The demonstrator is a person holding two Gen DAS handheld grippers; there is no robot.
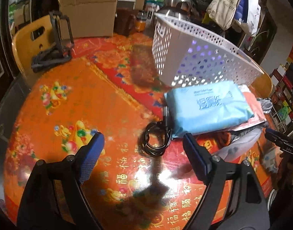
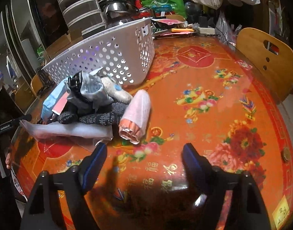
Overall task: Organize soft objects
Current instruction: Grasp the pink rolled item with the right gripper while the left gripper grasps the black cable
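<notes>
Nothing is picked up yet — my left hand-held gripper (image 1: pixel 143 150) and right hand-held gripper (image 2: pixel 144 160) both hover spread apart and empty over the table (image 2: pixel 203 88), the soft pile (image 2: pixel 92 103) lying beside the white basket (image 2: pixel 112 57), so next I judge I should reach for the pink roll (image 2: pixel 136 115) — nearest my right.

Tablecloth (image 2: pixel 203 88) bare right of pile (image 2: pixel 89 103) (basket (image 2: pixel 112 57) behind).

My left gripper (image 1: pixel 143 141) and right gripper (image 2: pixel 144 152) look alike — black angular arms, round screw heads, blue fingers with dotted, textured pads (image 1: pixel 89 164).
</notes>
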